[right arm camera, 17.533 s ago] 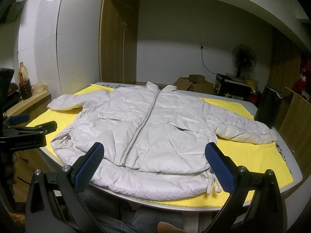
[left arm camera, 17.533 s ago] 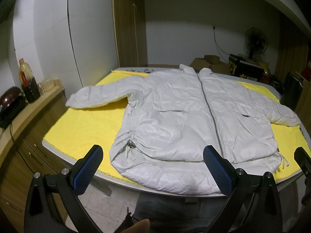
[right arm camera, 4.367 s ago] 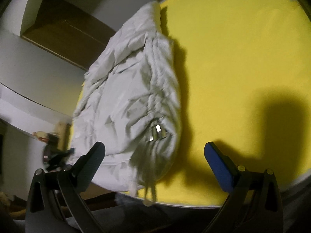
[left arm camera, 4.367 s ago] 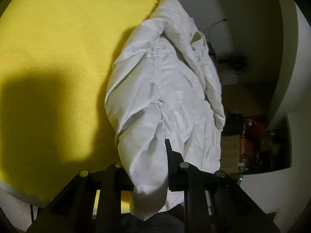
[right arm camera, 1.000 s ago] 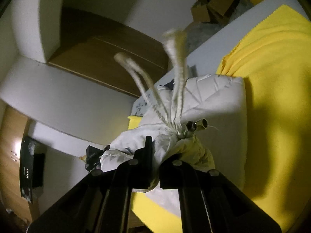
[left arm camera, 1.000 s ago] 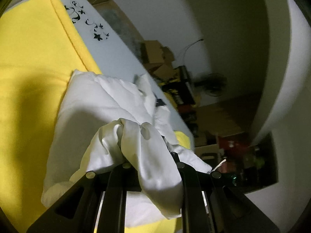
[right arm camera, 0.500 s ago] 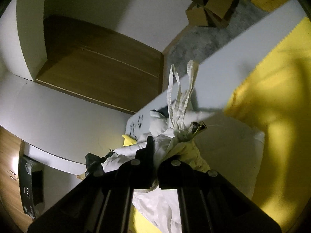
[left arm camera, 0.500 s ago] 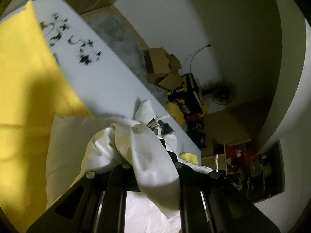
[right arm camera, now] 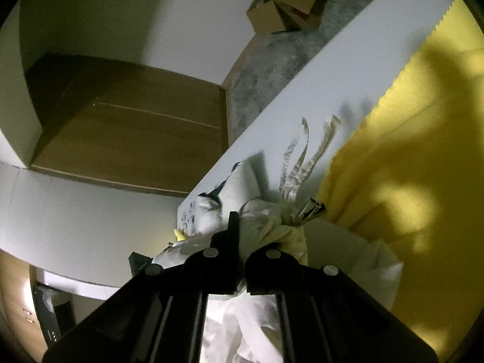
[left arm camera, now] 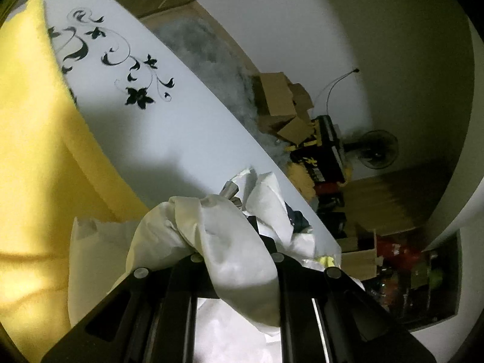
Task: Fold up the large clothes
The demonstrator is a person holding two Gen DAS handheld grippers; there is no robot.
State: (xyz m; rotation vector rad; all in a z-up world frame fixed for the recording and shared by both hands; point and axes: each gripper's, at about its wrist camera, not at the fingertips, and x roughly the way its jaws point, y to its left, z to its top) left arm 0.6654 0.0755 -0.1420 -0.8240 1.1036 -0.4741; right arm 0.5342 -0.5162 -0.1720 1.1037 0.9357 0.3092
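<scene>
My left gripper [left arm camera: 234,239] is shut on a bunched fold of the white puffer jacket [left arm camera: 211,242] and holds it over the far part of the table. My right gripper [right arm camera: 242,236] is shut on the jacket's hem [right arm camera: 272,227], with its drawstring cords [right arm camera: 302,157] and metal toggle [right arm camera: 311,208] sticking out past the fingers. More of the jacket [right arm camera: 375,272] lies folded under both grippers on the yellow cloth [left arm camera: 33,157], also seen in the right wrist view [right arm camera: 408,181].
The white table top [left arm camera: 145,115] with a black floral print runs past the cloth's far edge. Beyond it are cardboard boxes [left arm camera: 281,103], a fan [left arm camera: 378,151], a wooden wardrobe [right arm camera: 136,127] and white wall.
Both grippers have carried the held jacket hem farther toward the table's far edge. The bare white table top now fills more of both views.
</scene>
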